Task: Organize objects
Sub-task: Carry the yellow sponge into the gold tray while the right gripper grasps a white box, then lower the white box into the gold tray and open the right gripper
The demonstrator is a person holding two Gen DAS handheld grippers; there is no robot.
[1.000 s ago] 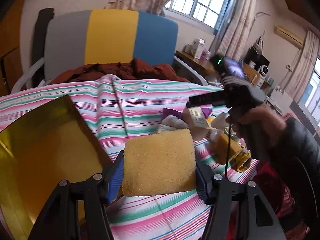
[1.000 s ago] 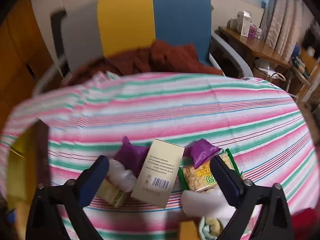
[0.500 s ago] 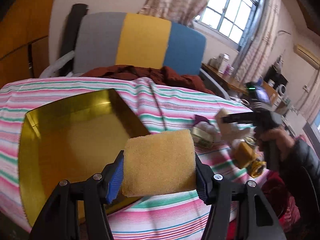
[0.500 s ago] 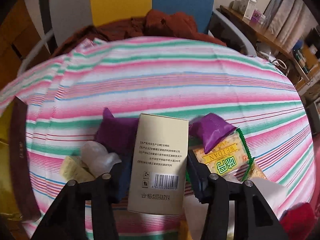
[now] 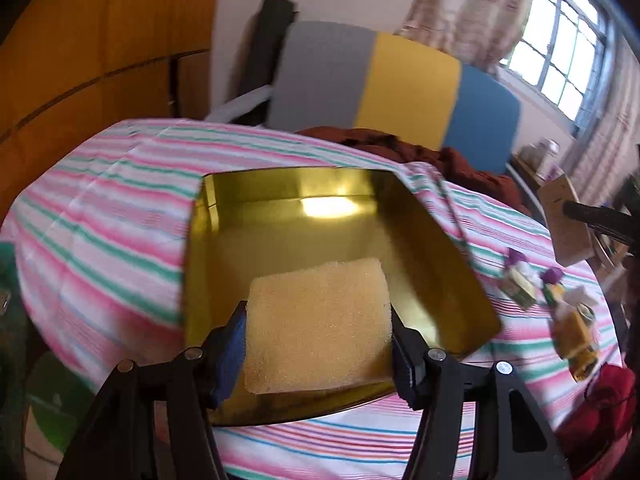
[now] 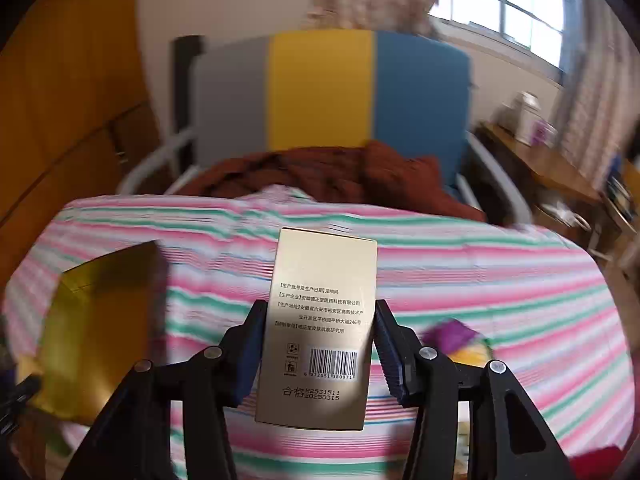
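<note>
The gold tray (image 5: pixel 280 216) lies open on the striped cloth (image 5: pixel 100 216); the left gripper (image 5: pixel 318 344) clamps a sponge (image 5: pixel 316 320) above it, while the right gripper (image 6: pixel 318 344), jaws just closed, grips a box (image 6: pixel 320 320) clear of the cloth

- A home, lived-in room.
- Striped tablecloth (image 5: pixel 120 208), padded chair (image 6: pixel 328 92), curtains (image 5: pixel 472 8) at a barred window (image 5: pixel 560 68), wooden cupboard (image 5: pixel 100 40).
</note>
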